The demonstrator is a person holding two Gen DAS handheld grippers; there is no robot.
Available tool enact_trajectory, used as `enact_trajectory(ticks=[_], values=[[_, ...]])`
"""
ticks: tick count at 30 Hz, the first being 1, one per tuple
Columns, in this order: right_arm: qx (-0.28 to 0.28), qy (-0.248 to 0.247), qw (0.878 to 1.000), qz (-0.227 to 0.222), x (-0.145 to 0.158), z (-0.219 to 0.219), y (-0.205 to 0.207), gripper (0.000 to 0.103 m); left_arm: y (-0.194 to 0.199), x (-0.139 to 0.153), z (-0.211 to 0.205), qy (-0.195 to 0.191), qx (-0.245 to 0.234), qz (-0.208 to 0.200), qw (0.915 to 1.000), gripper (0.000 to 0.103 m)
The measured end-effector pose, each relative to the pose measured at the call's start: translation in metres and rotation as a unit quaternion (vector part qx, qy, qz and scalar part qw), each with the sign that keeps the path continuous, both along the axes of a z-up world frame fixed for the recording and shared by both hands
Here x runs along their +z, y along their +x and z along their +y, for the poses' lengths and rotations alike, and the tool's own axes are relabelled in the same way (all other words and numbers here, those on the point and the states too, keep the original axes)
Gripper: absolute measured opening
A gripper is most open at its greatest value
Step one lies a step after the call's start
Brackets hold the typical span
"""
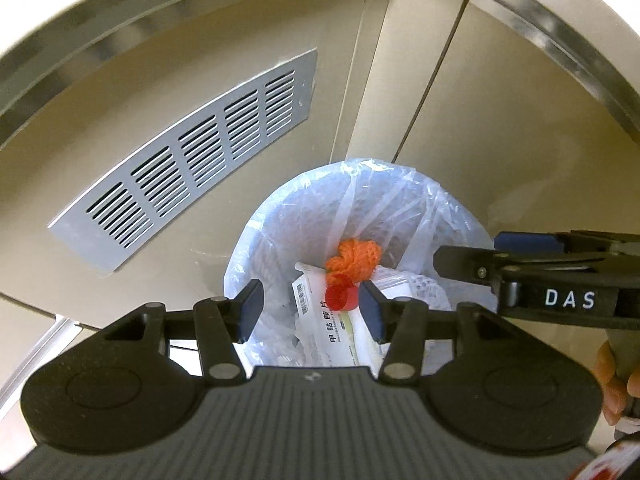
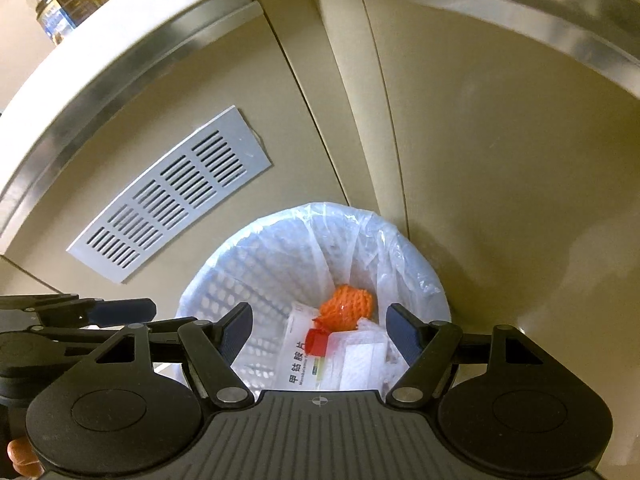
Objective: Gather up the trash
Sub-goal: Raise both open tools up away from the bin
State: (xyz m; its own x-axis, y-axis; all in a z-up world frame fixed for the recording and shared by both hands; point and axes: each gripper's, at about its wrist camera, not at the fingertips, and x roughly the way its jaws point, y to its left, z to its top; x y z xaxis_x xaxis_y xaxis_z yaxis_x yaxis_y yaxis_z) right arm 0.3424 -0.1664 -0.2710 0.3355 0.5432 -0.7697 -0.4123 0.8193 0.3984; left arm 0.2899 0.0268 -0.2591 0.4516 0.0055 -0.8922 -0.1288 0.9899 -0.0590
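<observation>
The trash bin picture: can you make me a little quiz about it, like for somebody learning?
1. True or false: the trash bin has a clear bag in it.
2. What colour is the net lying in the bin? A green, B orange, C black.
3. Fill in: the left tool and right tool are both ____ with nothing held.

Key: 1 true; 2 B; 3 open.
</observation>
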Motion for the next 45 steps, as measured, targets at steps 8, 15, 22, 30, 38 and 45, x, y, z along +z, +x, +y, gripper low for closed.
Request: enact_trajectory(ticks=[8,15,22,30,38,45], values=[[0.001,0.015,1.0,-0.005,0.025,-0.02,-0.019,0.074,-0.019,0.028,-0.015,0.006,0.014,-0.012,0.9998,0.048],[0.013,0.021,0.999,-0.025,0.059,-0.039,-0.046,0.074,-0.049,0.074,-0.033,0.009,0.031,-0.036,0.9988,0.051],[0.032,0.025,0.998,-0.045,0.099,-0.055,-0.08,0.074,-0.087,0.127,-0.045,0.026,0.056,-0.066,0.9959,0.058],[0.036,0.02,0.997,-0.069,0.143,-0.064,-0.114,0.074,-0.123,0.177,-0.046,0.033,0.056,-0.096,0.9932,0.065],[-0.024,0.022,0.995,-0.093,0.183,-0.06,-0.152,0.075,-0.151,0.216,-0.039,0.029,0.01,-0.123,0.9919,0.066],[-0.074,0.018,0.992,-0.097,0.212,-0.048,-0.198,0.075,-0.182,0.238,-0.027,0.029,-0.029,-0.126,0.9911,0.066]])
